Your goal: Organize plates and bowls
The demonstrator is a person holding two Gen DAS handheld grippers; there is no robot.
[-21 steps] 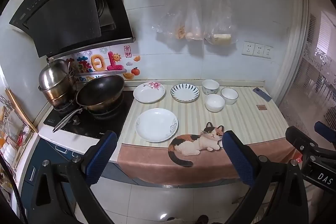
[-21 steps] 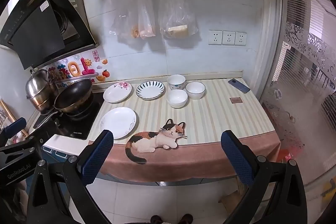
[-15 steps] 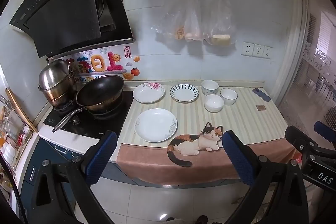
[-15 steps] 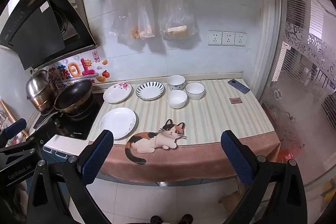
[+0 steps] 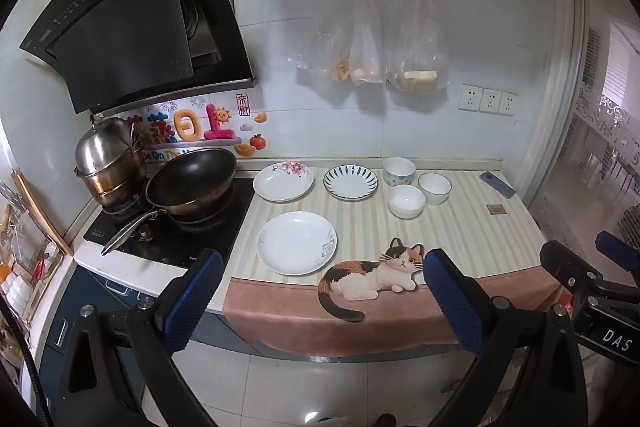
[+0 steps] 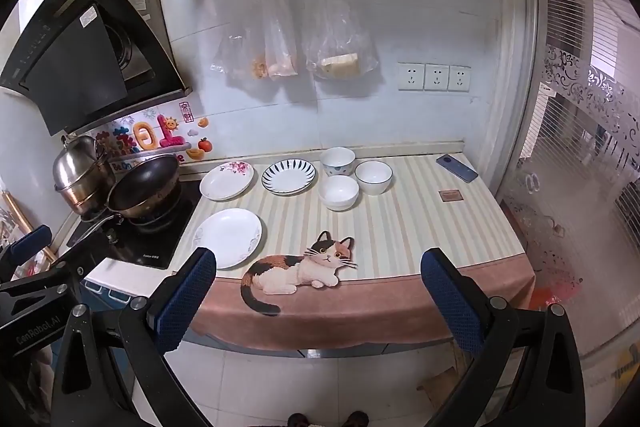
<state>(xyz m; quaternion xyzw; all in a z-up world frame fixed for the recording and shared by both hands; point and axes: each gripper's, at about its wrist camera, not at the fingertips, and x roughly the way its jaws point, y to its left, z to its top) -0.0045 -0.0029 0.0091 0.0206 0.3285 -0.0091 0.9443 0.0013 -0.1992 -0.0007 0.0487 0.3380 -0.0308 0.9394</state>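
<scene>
1. The left gripper point(image 5: 320, 291) hangs short of the counter point(image 5: 460, 231), jaws wide apart, nothing between them.
2. The right gripper point(image 6: 318, 289) does likewise, empty.
3. A white plate point(image 5: 297, 242) lies near, left of the cat picture point(image 5: 376, 277).
4. Far: a flowered plate point(image 5: 283, 182), a striped plate point(image 5: 350, 182).
5. Three bowls point(image 5: 406, 201) cluster to the right.
6. A pan point(image 5: 191, 177) sits far left.
</scene>
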